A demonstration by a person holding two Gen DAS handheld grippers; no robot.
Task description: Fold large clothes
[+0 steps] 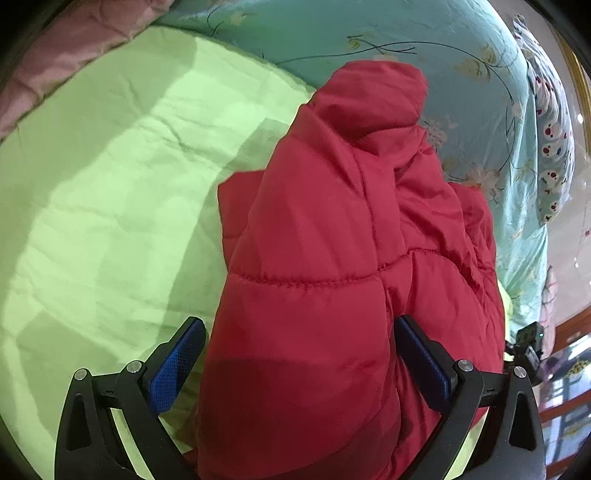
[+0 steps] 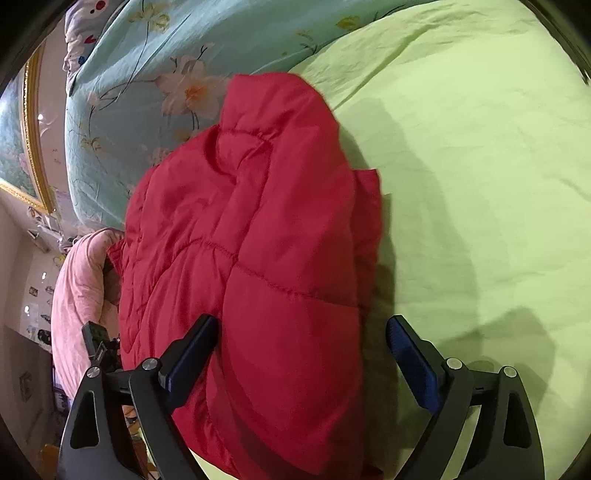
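Fold judged near done: red jacket (image 1: 314,258) bunched on green sheet (image 1: 92,184), L gripper (image 1: 299,354) & R gripper (image 2: 301,350) wide open, nothing held; flattening toward 12 o'clock needed next.

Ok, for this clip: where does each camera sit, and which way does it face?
Left wrist: on the left gripper, angled down along its wide-set blue pads at the red jacket on the green sheet.
Right wrist: on the right gripper, angled down at the same jacket between its open fingers.
Shared: jacket, green sheet, floral quilt; each view catches the other gripper at its edge.
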